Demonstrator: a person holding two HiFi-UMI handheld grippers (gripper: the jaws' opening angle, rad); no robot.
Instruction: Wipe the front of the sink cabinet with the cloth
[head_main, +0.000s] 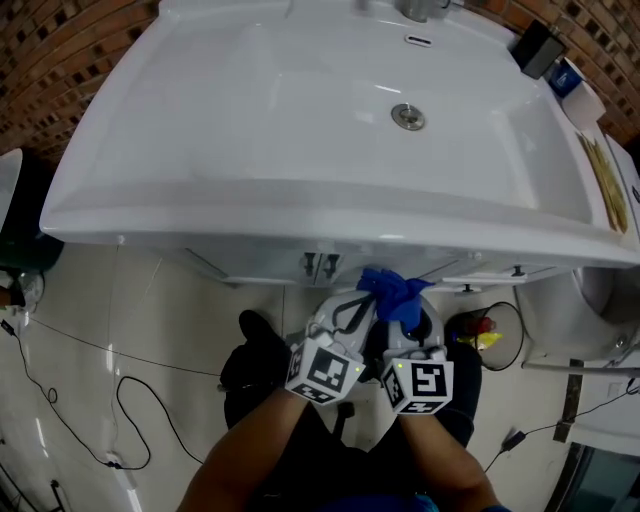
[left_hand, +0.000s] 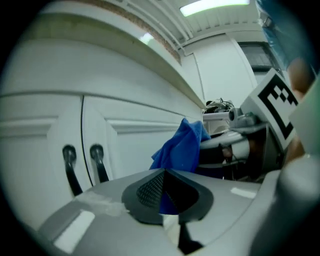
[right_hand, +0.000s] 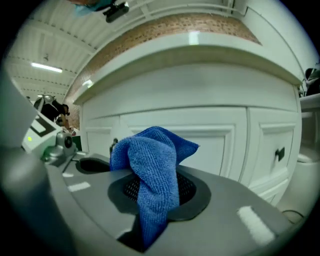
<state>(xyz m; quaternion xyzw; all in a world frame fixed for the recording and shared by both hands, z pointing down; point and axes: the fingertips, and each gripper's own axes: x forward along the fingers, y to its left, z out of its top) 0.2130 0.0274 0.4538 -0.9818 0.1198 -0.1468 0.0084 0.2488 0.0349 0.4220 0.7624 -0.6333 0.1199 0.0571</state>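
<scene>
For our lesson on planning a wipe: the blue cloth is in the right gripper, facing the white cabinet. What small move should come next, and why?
Probably ease the right gripper forward until the blue cloth presses on the cabinet door. Its jaws are shut on the cloth, which bunches up ahead of them, and the cloth seems to stop short of the white panel.

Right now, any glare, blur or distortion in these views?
Head view: sharp, sink bright, cabinet front shadowed under it. Left gripper view: fisheye bend, handles soft, ceiling lamp blown out. Right gripper view: cloth crisp, edges curved.
</scene>
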